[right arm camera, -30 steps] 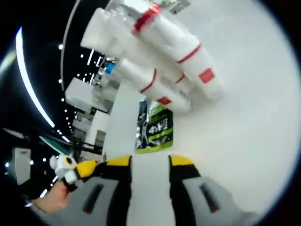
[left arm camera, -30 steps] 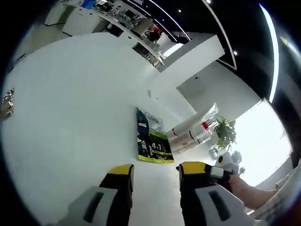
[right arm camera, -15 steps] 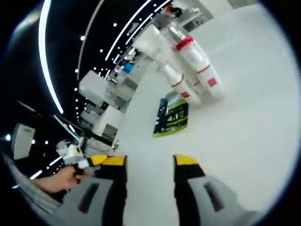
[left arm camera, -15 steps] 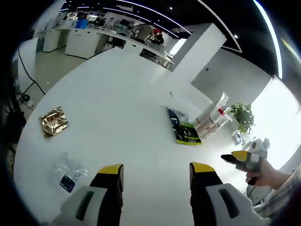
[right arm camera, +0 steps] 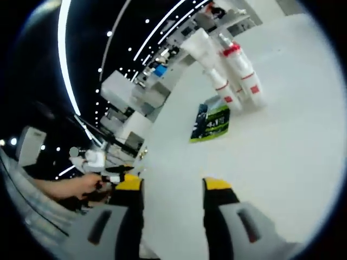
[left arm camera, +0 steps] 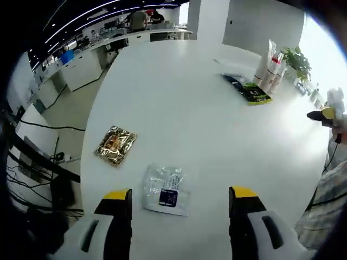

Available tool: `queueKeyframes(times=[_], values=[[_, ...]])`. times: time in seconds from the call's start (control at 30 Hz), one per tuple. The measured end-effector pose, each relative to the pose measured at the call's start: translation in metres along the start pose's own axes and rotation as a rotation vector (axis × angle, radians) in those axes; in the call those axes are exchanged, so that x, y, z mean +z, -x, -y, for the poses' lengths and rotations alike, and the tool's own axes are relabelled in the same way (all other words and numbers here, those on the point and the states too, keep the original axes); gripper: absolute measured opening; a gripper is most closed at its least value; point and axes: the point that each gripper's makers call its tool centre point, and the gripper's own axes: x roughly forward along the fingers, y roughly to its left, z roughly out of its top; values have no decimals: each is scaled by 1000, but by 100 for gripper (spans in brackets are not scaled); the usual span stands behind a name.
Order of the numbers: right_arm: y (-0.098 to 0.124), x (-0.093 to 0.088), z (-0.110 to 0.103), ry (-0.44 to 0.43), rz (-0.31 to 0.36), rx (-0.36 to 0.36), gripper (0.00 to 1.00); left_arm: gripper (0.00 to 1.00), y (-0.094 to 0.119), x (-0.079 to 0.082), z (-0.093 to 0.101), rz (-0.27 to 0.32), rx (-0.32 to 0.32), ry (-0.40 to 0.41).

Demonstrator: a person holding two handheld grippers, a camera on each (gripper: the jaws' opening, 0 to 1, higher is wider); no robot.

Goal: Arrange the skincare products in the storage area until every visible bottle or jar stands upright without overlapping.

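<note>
Standing upright, white bottles point(left arm camera: 269, 71), long axes vertical

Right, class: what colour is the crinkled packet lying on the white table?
Shiny gold. The packet shows best in the left gripper view, left of the clear sachet.

Left gripper view: white bottles point(left arm camera: 269, 67) at the table's far end, too small to count or to read their labels; print on the dark green packet point(left arm camera: 244, 88) and clear sachet point(left arm camera: 166, 190) illegible. Right gripper view: bottles point(right arm camera: 233, 76) overlap one another; the person's hand point(right arm camera: 81, 187) is cut off by the edge.
</note>
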Motion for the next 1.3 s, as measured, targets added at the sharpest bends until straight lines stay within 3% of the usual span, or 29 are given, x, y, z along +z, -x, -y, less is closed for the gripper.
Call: queueKeyframes(times=[0.17, 0.3, 0.33, 0.37, 0.5, 0.6, 0.77, 0.97, 1.1, 1.3], values=[[20, 3, 0, 8, 5, -16, 41, 71, -8, 5, -5, -7, 5, 8], [34, 8, 3, 10, 23, -33, 41, 66, -16, -2, -7, -76, 26, -25], [36, 9, 5, 10, 26, -38, 41, 65, -16, 3, -6, -44, 23, -5], [41, 10, 7, 8, 31, -43, 41, 63, -17, 3, -8, -53, 36, 15], [50, 12, 12, -6, 55, -58, 41, 55, -13, 4, -4, -43, 10, -36], [54, 10, 14, -13, 64, -67, 41, 41, -10, 2, 0, -36, 2, -50], [56, 4, 12, -17, 63, -67, 39, 40, -11, -1, 1, -34, 12, -29], [57, -3, 14, -22, 53, -69, 39, 40, -9, -1, 10, -74, 0, -40], [57, -2, 14, -31, 59, -66, 39, 40, -3, 11, 21, -26, -33, -29], [49, -10, 9, -31, 47, -56, 39, 40, 11, 43, 54, 56, -111, -139]])
